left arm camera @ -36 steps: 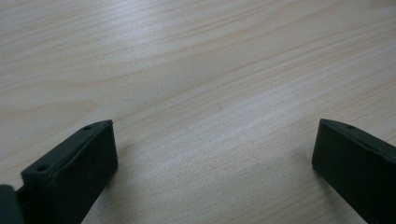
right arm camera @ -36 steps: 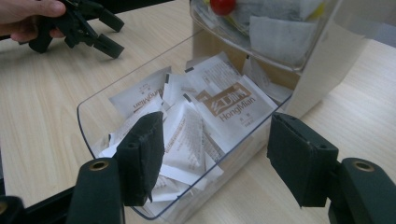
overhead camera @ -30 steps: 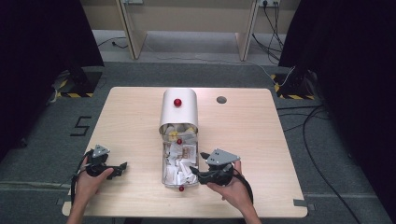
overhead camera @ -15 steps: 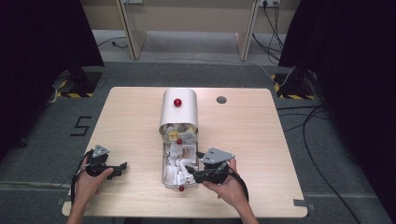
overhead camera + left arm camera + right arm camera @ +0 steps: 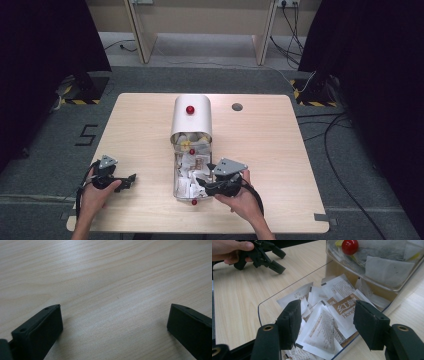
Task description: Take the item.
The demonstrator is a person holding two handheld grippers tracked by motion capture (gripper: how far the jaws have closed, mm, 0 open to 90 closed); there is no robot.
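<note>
A white domed container (image 5: 192, 121) with a red knob (image 5: 190, 109) lies mid-table, and a clear tray (image 5: 176, 172) is drawn out of it toward me. The tray holds several white tea sachets (image 5: 322, 327), one printed in brown. My right gripper (image 5: 201, 182) reaches in from the tray's right side; in the right gripper view it (image 5: 328, 306) stands open just above the sachets, holding nothing. On the bare wood at the left, my left gripper (image 5: 129, 180) rests open and empty, its jaws wide apart (image 5: 115, 307).
A second clear compartment with more sachets and a red knob (image 5: 350, 246) sits beyond the tray. A small red knob (image 5: 194, 202) marks the tray's near end. A round cable hole (image 5: 237, 106) lies at the table's back right. The left hand and gripper (image 5: 265, 255) show across the table.
My right gripper has moved left and turned in over the clear tray, its jaws now above the sachets. The left gripper has stayed where it was.
</note>
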